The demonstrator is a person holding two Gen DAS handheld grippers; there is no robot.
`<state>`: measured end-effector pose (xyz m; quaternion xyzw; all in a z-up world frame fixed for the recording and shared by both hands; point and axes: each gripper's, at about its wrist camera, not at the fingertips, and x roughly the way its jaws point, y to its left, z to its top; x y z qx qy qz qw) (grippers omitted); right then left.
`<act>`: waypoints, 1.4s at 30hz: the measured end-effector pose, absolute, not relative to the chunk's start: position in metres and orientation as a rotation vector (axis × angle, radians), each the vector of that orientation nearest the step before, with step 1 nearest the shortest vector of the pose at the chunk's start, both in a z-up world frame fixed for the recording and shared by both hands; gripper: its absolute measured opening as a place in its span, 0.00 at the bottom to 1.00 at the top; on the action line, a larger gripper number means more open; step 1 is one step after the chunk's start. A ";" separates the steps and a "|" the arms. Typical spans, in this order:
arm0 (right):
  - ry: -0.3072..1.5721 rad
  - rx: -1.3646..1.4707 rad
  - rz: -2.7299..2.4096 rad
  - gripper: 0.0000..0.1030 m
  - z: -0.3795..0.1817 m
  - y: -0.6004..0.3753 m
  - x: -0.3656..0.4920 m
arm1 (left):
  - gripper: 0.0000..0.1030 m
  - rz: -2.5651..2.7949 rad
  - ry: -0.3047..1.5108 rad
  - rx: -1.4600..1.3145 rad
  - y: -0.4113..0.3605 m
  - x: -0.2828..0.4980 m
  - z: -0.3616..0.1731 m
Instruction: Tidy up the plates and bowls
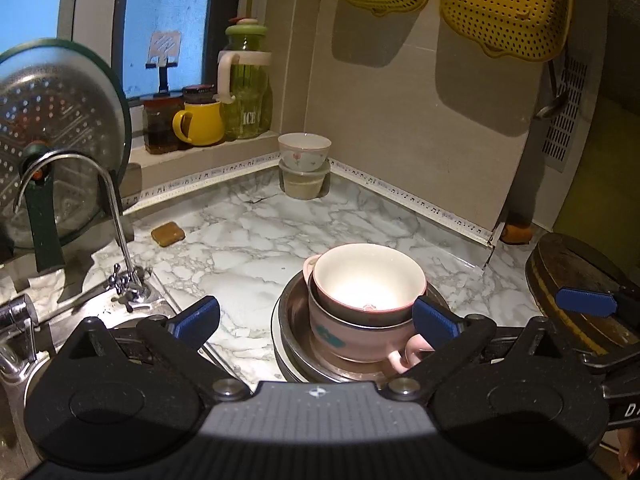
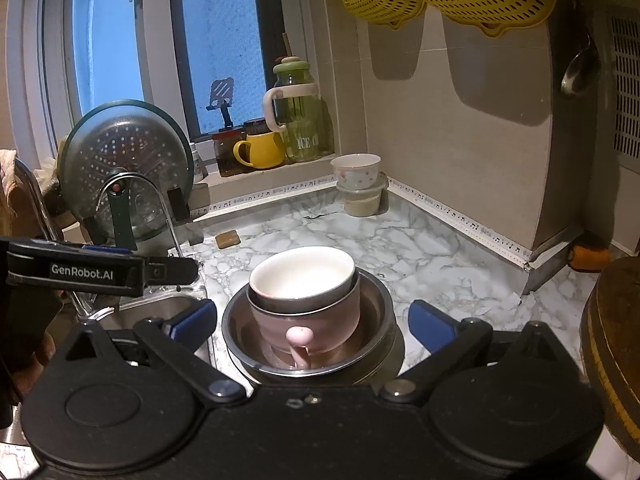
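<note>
Left wrist view: we see marble bench (image 1: 240,236) in a kitchen corner by a window (image 1: 168,20); stacked bowls (image 1: 366,304) sit mid-bench beside the sink (image 1: 132,312). Left gripper (image 1: 316,316) and right gripper (image 2: 312,320) fingers spread apart, gripping nothing.

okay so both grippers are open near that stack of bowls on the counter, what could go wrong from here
1. The white bowl sits tilted in the pink handled cup, so a bump could tip it out.
2. The right gripper stands astride the steel bowl; a sideways move might drag the stack.
3. The stack stands close to the sink edge.
</note>
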<state>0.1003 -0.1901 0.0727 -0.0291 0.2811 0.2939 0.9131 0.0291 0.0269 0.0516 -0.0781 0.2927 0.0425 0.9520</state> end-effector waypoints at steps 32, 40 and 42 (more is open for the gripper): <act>0.618 0.052 0.455 1.00 0.067 -0.205 0.093 | 1.00 0.045 0.588 -0.132 0.011 0.025 0.050; 0.608 0.070 0.402 1.00 0.066 -0.204 0.087 | 1.00 0.048 0.581 -0.112 0.006 0.021 0.049; 0.606 0.082 0.382 1.00 0.066 -0.205 0.083 | 1.00 0.044 0.578 -0.111 0.004 0.020 0.049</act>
